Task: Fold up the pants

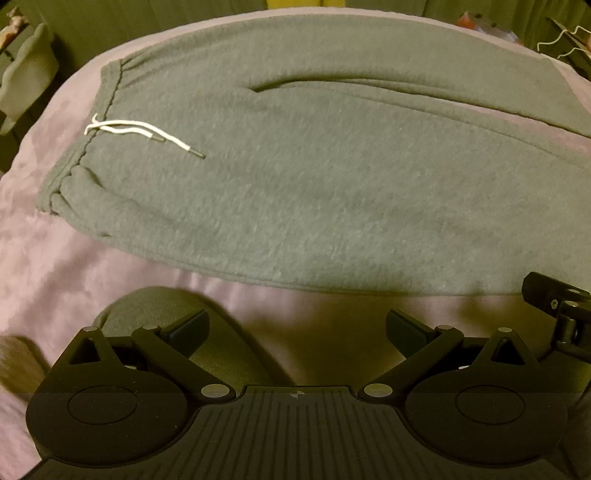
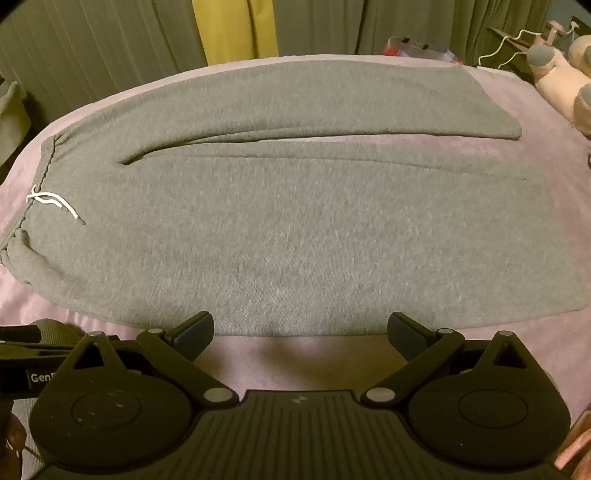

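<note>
Grey sweatpants (image 1: 314,184) lie flat on a pink bed cover (image 1: 55,266), waistband to the left, both legs running right. A white drawstring (image 1: 144,134) lies on the waist area. The pants also show in the right wrist view (image 2: 295,229), with the drawstring (image 2: 55,203) at the left. My left gripper (image 1: 297,332) is open and empty, just in front of the pants' near edge. My right gripper (image 2: 301,334) is open and empty at the near edge of the near leg. Part of the right gripper (image 1: 561,306) shows at the left view's right side.
Curtains (image 2: 110,37) hang behind the bed, with a yellow strip (image 2: 236,29). A pink plush toy (image 2: 565,88) lies at the far right of the bed. A white hanger (image 2: 506,44) and a red-and-white item (image 2: 417,48) sit beyond the far edge. A pale bin (image 1: 29,74) stands at the left.
</note>
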Motion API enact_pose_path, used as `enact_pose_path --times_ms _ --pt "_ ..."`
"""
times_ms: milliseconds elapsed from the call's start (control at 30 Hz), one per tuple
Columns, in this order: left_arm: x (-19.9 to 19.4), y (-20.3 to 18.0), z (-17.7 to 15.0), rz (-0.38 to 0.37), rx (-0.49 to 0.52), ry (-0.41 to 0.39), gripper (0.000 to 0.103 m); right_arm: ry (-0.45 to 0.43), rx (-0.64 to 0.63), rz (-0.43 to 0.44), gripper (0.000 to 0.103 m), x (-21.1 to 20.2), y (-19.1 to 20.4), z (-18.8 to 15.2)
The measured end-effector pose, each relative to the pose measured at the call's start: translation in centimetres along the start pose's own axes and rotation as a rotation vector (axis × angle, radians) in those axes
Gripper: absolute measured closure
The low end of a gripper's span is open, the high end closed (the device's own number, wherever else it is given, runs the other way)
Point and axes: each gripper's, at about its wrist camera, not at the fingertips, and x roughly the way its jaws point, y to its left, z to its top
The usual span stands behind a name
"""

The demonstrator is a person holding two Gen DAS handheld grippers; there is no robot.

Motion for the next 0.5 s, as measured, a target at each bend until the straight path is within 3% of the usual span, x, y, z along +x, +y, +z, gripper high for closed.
enact_pose_path --times_ms 500 --pt "0.37 0.39 0.37 -0.001 -0.01 0.02 0.0 0.017 0.0 0.005 0.003 0.57 0.1 0.26"
